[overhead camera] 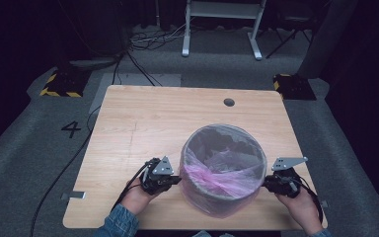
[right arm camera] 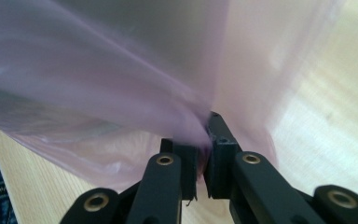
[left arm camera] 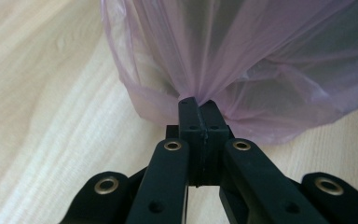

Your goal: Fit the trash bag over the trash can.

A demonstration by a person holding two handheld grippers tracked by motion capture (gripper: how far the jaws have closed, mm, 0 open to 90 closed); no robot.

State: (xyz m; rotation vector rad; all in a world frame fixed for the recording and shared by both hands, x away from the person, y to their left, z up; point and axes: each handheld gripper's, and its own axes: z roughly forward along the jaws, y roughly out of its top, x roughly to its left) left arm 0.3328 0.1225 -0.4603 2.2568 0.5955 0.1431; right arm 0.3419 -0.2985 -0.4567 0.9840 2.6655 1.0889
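Observation:
A round grey bin (overhead camera: 223,140) stands on the wooden table (overhead camera: 148,123), lined with a thin purple plastic bag (overhead camera: 212,177) that hangs down its outside. My left gripper (overhead camera: 177,179) is at the bin's left side, shut on a pinch of the bag (left arm camera: 200,70); the film fans upward from its jaws (left arm camera: 198,105). My right gripper (overhead camera: 265,183) is at the bin's right side, shut on a fold of the bag (right arm camera: 121,93) that bunches between its jaws (right arm camera: 204,128). A hand holds each gripper near the table's front edge.
The table has a small round hole (overhead camera: 229,102) at the back right. Bare wood lies behind and left of the bin. Cables (overhead camera: 143,42) and a white frame (overhead camera: 222,19) sit on the grey floor beyond. Yellow-black blocks (overhead camera: 61,84) flank the table's far corners.

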